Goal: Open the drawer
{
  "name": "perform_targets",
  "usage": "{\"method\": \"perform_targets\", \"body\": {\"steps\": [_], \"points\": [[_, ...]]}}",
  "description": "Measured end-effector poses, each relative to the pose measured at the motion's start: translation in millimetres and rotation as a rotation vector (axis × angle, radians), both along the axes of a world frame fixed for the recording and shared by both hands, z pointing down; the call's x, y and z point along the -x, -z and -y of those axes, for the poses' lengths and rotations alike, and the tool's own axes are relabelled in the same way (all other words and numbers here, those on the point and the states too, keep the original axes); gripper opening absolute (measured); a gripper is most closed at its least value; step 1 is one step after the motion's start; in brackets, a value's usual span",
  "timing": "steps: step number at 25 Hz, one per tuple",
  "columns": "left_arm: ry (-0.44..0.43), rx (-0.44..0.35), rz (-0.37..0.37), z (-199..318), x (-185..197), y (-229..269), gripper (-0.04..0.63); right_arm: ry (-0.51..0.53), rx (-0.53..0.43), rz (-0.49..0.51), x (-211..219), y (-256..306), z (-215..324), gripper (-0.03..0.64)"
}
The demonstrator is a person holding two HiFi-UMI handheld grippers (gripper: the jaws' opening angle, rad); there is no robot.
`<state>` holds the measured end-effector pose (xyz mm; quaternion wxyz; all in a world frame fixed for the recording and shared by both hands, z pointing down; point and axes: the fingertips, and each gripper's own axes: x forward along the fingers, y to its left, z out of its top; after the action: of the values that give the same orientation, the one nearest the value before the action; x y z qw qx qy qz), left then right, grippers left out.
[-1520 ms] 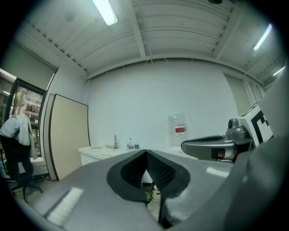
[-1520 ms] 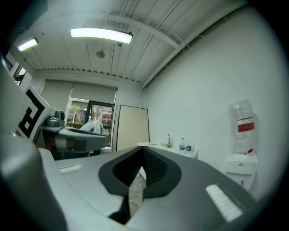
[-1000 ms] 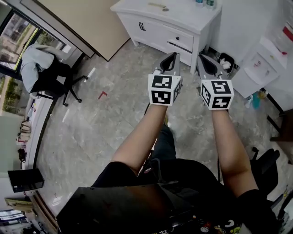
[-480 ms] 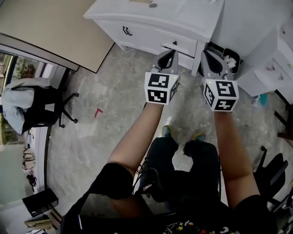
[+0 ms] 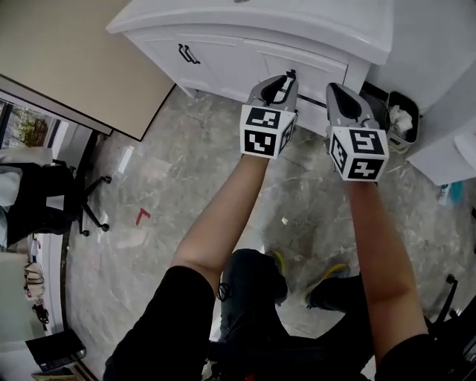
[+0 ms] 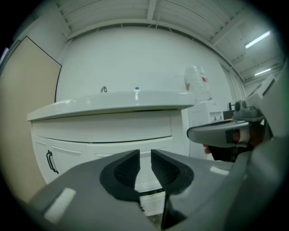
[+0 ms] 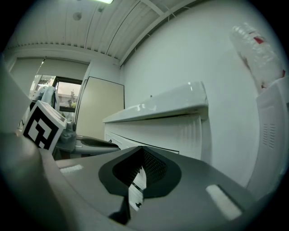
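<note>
Grey marble floor [image 5: 186,186], plenty of free room behind & left of both sets of fingers. Dead ahead of them: 1 white cabinet [image 5: 245,22], top edge overhanging its front. Drawer [image 5: 316,68] in cabinet's right part, straight in front of L fingers, looks shut. Small dark handle [image 5: 291,74] right at L fingertips, contact not clear. 1 more black handle [image 5: 187,53] on cabinet door, well left of L fingers.

L gripper [image 5: 283,79]: pads [image 6: 128,167] apart by a narrow slit, nothing betw. them, cabinet front seen thru gap. R gripper [image 5: 336,92]: tips pressed together, holding nothing, aimed near cabinet's right corner. White wall [image 7: 226,90] close on right of R fingers, tight room that side.

Counts: 2 grippers, 2 marker cubes, L [image 5: 266,132] & R [image 5: 358,152], side by side w/ a gap betw. them. 1 bin [image 5: 402,119] w/ crumpled paper, just right of R fingers. 1 chair [image 5: 44,201] far left. 1 beige panel [image 5: 67,59] left of cabinet. 1 red mark [image 5: 142,216] on floor. 2 shoes [image 5: 332,274] well behind fingers.

1 clear bottle [image 6: 197,83] up & right of L fingers, past cabinet's right end; what it stands on not clear. Red label, print too blurred to read. Cubes: black-&-white square codes.
</note>
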<state>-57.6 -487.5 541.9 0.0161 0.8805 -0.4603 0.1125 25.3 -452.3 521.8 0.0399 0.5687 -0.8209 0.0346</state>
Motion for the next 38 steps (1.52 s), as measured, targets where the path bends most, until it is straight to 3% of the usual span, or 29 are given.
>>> {"method": "perform_targets", "body": {"steps": [4,10,16,25,38], "points": [[0.038,0.000,0.003,52.3,-1.8,-55.0,0.138,-0.008,-0.041,-0.009,4.4,-48.3,29.6,0.021],[0.053,0.019,-0.059,91.6,0.0,-106.8,0.169,-0.015,-0.084,0.004,6.0,-84.4,49.4,0.021],[-0.003,0.023,-0.069,109.0,-10.2,-120.4,0.170,-0.032,-0.095,0.000,0.2,-93.7,52.8,0.021],[0.026,0.059,-0.073,113.1,-9.7,-117.2,0.143,-0.042,-0.090,-0.007,-13.9,-87.7,46.3,0.021],[0.018,0.087,-0.076,58.8,16.1,-115.7,0.133,0.010,-0.103,-0.054,28.8,-77.8,8.8,0.021]]}}
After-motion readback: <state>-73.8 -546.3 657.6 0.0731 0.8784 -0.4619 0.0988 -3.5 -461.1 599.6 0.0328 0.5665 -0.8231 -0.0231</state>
